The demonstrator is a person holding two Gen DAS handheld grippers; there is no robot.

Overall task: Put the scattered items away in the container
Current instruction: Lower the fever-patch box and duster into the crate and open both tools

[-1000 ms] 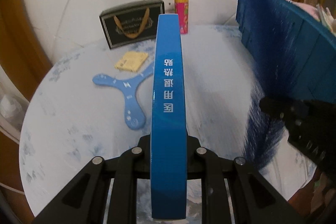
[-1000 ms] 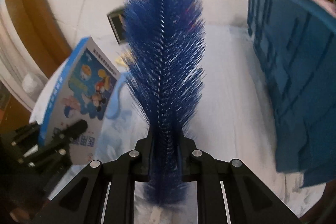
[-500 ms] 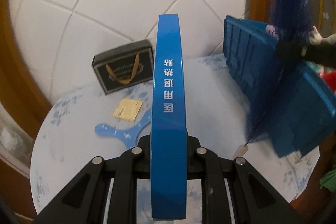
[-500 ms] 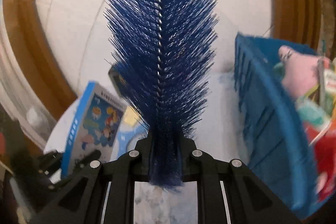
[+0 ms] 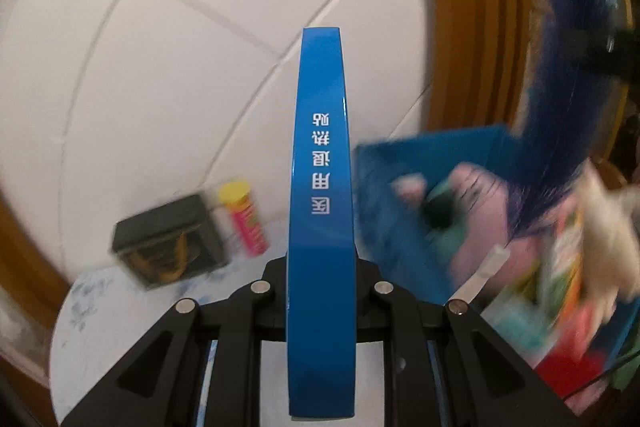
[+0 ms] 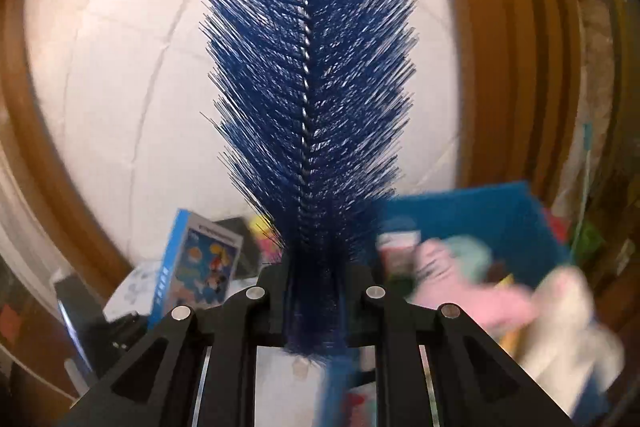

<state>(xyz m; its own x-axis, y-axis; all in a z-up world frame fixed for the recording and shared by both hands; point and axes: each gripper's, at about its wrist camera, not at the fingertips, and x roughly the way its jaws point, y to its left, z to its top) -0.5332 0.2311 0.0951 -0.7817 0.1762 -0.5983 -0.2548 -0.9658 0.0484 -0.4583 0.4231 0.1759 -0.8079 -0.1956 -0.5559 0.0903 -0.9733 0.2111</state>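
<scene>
My left gripper (image 5: pixel 322 279) is shut on a flat blue box (image 5: pixel 322 187), held edge-up with white lettering on its spine. The same blue box (image 6: pixel 200 263) shows its cartoon front at the lower left of the right wrist view. My right gripper (image 6: pixel 316 287) is shut on a dark blue bottle brush (image 6: pixel 310 75) that stands straight up from the jaws; this bottle brush (image 5: pixel 560 87) also hangs blurred over the blue bin (image 5: pixel 460 147). The blue bin (image 6: pixel 480 211) holds a pink soft toy (image 6: pixel 452 275) and several packets.
A black gift box (image 5: pixel 168 239) and a yellow-capped pink tube (image 5: pixel 244 219) stand at the far edge of the round pale table (image 5: pixel 92 327). White floor tiles lie beyond. Wooden furniture (image 5: pixel 472 7) rises behind the bin.
Both grippers have risen and swung right toward the bin, and its contents now show from above. The table, boomerang and yellow packet have dropped out of the left view.
</scene>
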